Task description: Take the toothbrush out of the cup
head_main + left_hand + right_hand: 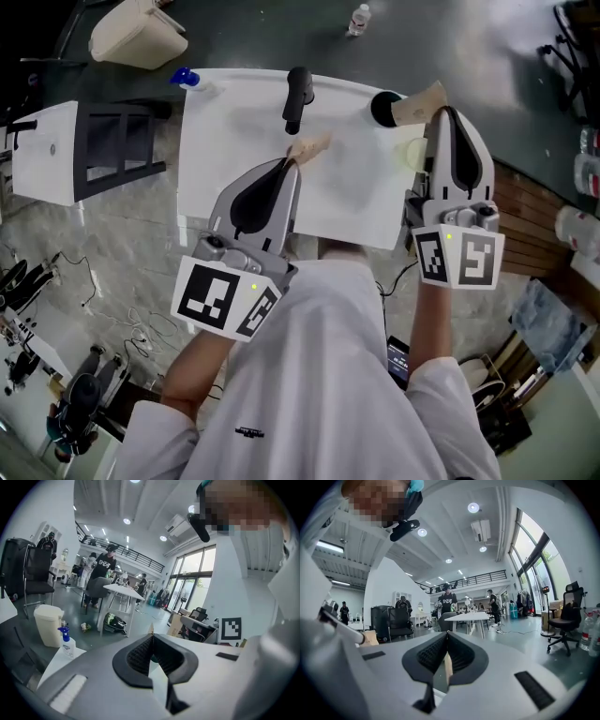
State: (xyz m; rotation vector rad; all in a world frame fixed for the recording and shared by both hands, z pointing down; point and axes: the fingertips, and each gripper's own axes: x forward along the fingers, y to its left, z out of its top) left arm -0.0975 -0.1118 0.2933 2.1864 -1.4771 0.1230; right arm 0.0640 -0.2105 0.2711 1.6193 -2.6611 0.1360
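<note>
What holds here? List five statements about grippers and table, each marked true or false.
1. The left gripper and right gripper are both shut. True.
2. The left gripper holds the cup. False: it is empty; the cup sits by the right gripper's tip.
3. The table is white. True.
4. The bottle stands at the table's right edge. False: it is at the far left corner.
5. The bin sits on the table. False: it is on the floor.

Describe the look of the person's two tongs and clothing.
The left tongs and the right tongs both have light grey shells, black ribbed inner pads and tan tips. Each carries a white cube with black square markers. The person wears a white top.
</note>
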